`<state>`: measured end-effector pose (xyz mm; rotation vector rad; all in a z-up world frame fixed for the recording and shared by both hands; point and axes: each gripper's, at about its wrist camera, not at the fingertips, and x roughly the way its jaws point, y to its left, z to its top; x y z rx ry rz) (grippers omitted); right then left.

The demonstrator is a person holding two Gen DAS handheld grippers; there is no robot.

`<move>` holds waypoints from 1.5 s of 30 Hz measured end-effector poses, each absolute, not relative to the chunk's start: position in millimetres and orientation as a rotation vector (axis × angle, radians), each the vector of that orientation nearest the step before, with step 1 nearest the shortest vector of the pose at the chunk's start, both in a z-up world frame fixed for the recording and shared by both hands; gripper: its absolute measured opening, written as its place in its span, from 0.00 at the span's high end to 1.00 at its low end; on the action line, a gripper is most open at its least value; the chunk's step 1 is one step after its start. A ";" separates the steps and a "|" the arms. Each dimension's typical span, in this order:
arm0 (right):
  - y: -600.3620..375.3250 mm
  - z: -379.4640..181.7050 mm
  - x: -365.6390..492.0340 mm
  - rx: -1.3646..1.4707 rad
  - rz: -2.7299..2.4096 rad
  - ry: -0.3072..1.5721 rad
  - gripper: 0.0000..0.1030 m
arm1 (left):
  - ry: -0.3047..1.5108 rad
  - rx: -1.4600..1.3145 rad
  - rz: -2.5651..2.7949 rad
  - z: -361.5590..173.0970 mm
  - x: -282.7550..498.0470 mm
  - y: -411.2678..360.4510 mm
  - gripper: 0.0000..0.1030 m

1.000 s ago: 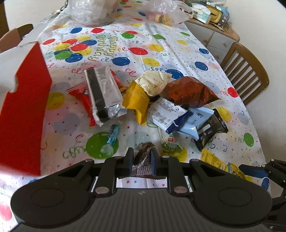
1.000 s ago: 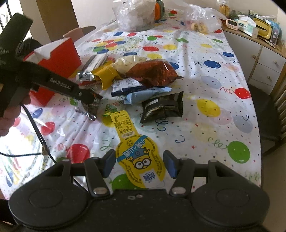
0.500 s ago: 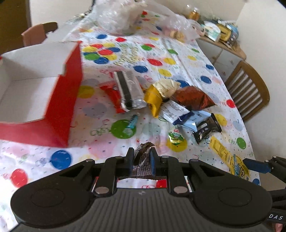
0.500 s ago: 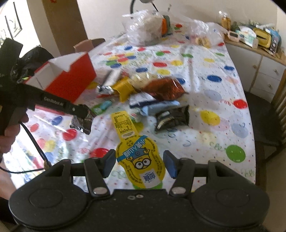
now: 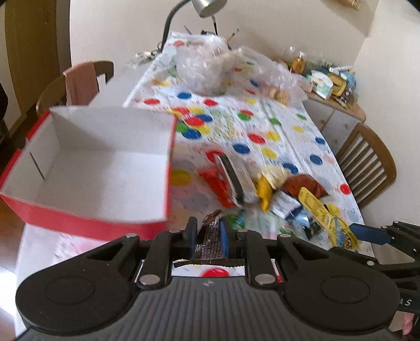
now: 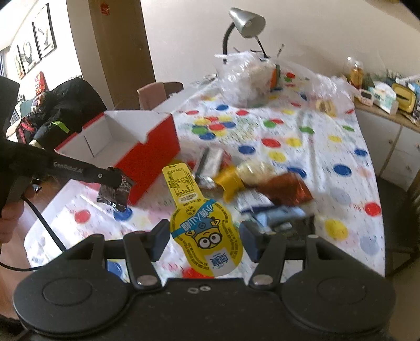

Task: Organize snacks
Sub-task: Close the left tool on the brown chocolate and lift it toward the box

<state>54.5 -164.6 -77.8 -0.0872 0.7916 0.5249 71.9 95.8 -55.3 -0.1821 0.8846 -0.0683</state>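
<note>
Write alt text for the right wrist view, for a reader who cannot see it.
The right gripper holds a yellow cartoon snack pouch above a table with a polka-dot cloth. At left, the left gripper grips a dark wrapped snack beside an open, empty red box; more snack packets lie piled behind.

I was working in a home dining room. The bench [image 6: 341,199] wore a party cloth printed with coloured dots, and wooden slat-backed chairs [image 5: 367,162] stood at its sides. A silver gooseneck lamp [image 6: 246,18] stood at its far end beside clear plastic bags [image 6: 244,76] of food. A white sideboard [image 6: 393,147] along the wall carried household clutter, framed pictures [image 6: 34,42] hung in the adjoining room, and a dark jacket [image 6: 68,105] lay draped over furniture.
</note>
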 end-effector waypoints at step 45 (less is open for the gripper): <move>-79.0 -108.3 50.4 -0.101 0.521 0.916 0.44 | 1.129 -0.158 0.005 -187.5 58.8 145.9 0.41</move>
